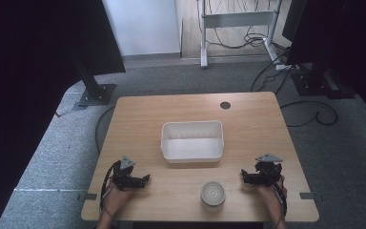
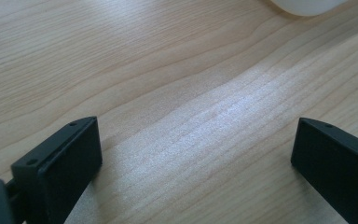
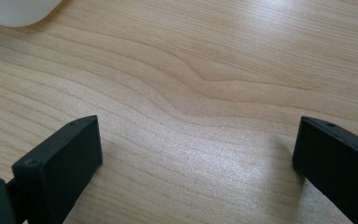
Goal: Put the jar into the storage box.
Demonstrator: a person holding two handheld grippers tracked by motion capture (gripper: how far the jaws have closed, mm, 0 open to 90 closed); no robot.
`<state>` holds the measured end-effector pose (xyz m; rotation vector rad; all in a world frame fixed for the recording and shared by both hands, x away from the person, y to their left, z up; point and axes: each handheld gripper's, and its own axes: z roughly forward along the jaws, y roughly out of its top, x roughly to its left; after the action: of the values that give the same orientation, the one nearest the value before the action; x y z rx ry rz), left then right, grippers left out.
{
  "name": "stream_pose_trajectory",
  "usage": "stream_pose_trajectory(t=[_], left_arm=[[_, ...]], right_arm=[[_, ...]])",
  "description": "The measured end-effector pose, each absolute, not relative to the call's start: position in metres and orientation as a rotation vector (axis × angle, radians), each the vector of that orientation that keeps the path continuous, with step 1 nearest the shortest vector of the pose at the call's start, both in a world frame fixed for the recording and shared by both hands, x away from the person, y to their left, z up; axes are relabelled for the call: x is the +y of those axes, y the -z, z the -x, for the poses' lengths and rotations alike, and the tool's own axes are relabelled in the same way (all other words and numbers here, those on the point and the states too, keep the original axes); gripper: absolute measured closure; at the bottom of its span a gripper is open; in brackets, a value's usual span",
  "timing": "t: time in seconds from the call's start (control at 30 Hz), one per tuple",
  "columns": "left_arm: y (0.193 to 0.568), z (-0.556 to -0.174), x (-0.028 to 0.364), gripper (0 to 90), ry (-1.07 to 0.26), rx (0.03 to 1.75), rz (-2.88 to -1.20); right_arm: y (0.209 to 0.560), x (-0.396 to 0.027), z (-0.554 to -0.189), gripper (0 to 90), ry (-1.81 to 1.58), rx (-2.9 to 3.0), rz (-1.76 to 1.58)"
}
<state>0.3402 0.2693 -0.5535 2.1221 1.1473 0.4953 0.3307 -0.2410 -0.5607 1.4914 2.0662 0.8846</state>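
Centrally, a white tub (image 1: 192,140) sits empty on the table (image 1: 138,114); a small round jar (image 1: 213,194) stands below it, between the left gripper (image 1: 145,179) and right gripper (image 1: 243,174), both jaws wide.

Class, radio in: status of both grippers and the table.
Left gripper and right gripper open, empty. White bin mid-table, round container at near edge. Nothing between jaws.

Even soft light, pale glare on table (image 2: 242,107) wood, dark room edges, pics slightly soft/blurry.
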Motion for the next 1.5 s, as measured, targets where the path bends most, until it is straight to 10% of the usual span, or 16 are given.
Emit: stream_pose_trajectory(t=[1.5], left_arm=[[0.535,-0.319,0.268,7.8,-0.44,1.002,-2.09]], right_arm=[[0.561,-0.241,-0.33,0.9,-0.886,2.066,-1.494]])
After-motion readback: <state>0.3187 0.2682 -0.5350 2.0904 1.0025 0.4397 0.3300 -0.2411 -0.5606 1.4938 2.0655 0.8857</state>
